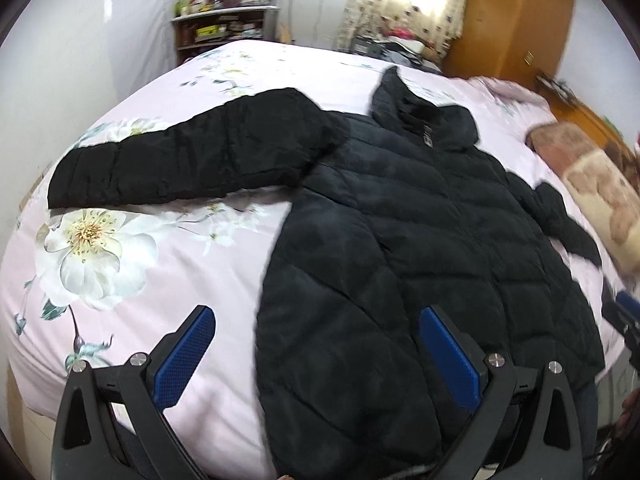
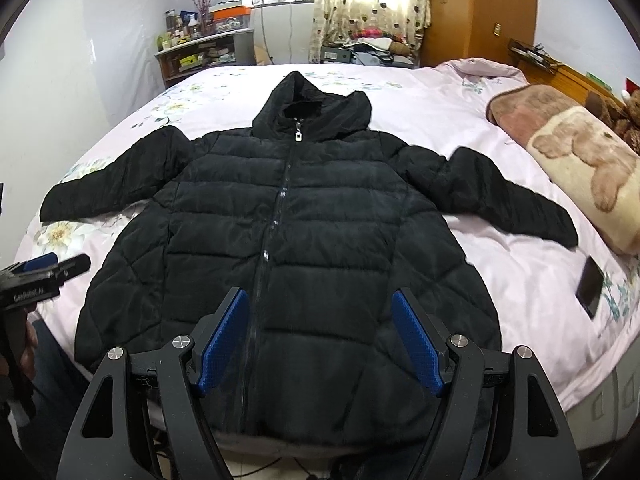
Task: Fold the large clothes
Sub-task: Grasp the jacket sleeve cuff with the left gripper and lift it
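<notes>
A black hooded puffer jacket lies flat and zipped on the pink floral bed, hood away from me, both sleeves spread outward. In the left wrist view the same jacket fills the right half, its left sleeve stretched across the sheet. My left gripper hovers open over the jacket's lower left hem, nothing between its blue pads. My right gripper is open above the jacket's lower front by the zipper. The left gripper also shows at the left edge of the right wrist view.
A brown and cream bear-print blanket lies along the bed's right side. A dark phone rests on the sheet near the right edge. Behind the bed stand a cluttered shelf, a curtain and a wooden wardrobe.
</notes>
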